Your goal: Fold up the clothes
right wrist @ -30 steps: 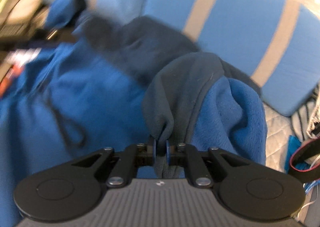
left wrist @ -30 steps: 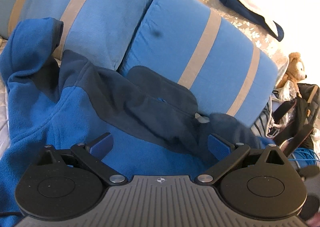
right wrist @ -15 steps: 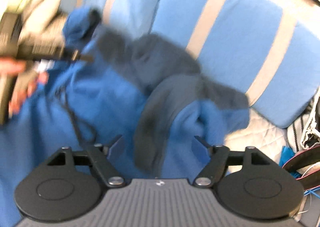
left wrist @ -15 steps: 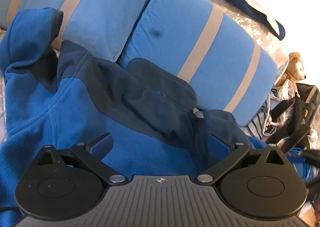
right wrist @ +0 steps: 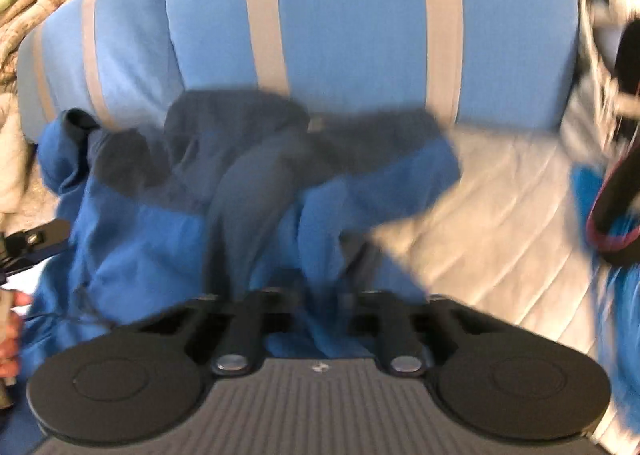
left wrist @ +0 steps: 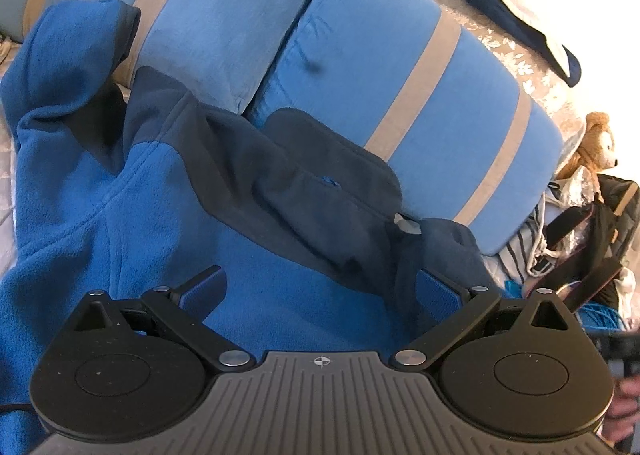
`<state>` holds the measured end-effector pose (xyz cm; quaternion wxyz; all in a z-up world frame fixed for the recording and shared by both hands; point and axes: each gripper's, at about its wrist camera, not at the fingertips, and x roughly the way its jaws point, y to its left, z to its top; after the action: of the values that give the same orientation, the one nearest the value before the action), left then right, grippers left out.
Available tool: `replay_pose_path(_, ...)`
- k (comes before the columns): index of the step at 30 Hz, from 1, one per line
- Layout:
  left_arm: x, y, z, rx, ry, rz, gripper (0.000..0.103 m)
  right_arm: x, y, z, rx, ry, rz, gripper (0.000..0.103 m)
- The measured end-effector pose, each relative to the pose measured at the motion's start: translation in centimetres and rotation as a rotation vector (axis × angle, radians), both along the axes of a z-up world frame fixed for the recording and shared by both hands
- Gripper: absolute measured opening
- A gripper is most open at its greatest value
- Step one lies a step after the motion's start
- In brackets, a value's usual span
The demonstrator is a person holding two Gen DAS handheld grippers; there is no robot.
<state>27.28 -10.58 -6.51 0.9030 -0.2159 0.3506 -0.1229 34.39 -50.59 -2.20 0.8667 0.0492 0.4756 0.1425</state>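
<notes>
Your left gripper (left wrist: 318,289) has its fingers (left wrist: 204,289) spread wide over the blue fleece jacket (left wrist: 160,215), with nothing pressed between them; fleece fills the whole gap. Your right gripper (right wrist: 318,301) is blurred in its own view, but its fingers have come down to nearly closed, and a bunch of blue fleece (right wrist: 316,247) rises from between them, so treat it as gripped.

Jacket position: it lies spread on the bed, ahead of both pairs of fingers. Its dark navy collar band (left wrist: 280,183) lies beyond the left fingers, up against the two striped blue pillows (left wrist: 400,75). One sleeve (left wrist: 68,55) is draped up onto the pillow ahead and to the left of the left fingers.

Edges and open room:
- Ahead of both grippers, the pillows block the way.
- Right of the right fingers, the jacket's edge ends on bare quilted bed cover (right wrist: 500,195); this is the widest open area.
- Further right, bags and straps (left wrist: 592,239) crowd the bed's edge, with a plush bear (left wrist: 596,147) beyond them.
- Left of the right fingers, the jacket covers the bed out to your left hand (right wrist: 10,331).
</notes>
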Motion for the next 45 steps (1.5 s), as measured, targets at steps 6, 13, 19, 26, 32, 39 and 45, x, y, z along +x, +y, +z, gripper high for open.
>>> replay_pose_path(6, 0.1, 0.5, 0.0, -0.048, 0.02, 0.007, 0.103, -4.7, 2.2, 0.1, 0.004, 0.02, 0.179, 0.008)
replay_pose_path(13, 0.2, 0.9, -0.3, -0.082, 0.05, 0.011, 0.103, -5.2, 0.9, 1.5, 0.036, 0.019, 0.19, 0.065)
replay_pose_path(19, 0.3, 0.9, -0.4, -0.086, 0.061, 0.01, 0.103, -1.1, -4.7, 2.5, 0.153, -0.062, -0.109, 0.071)
replay_pose_path(26, 0.3, 0.8, -0.6, -0.08, 0.072, 0.005, 0.103, 4.9, -8.5, -3.1, 0.191, -0.033, -0.366, 0.041)
replay_pose_path(32, 0.5, 0.7, -0.6, -0.078, 0.079, 0.003, 0.103, 7.8, -9.7, -8.4, 0.179, 0.002, -0.496, 0.035)
replay_pose_path(39, 0.8, 0.8, -0.8, -0.083, 0.095, -0.002, 0.103, 10.0, -9.2, -9.9, 0.24, 0.008, -0.509, 0.039)
replay_pose_path(45, 0.9, 0.9, -1.0, -0.087, 0.103, -0.002, 0.103, 10.3, -9.3, -10.3, 0.298, 0.021, -0.541, 0.04)
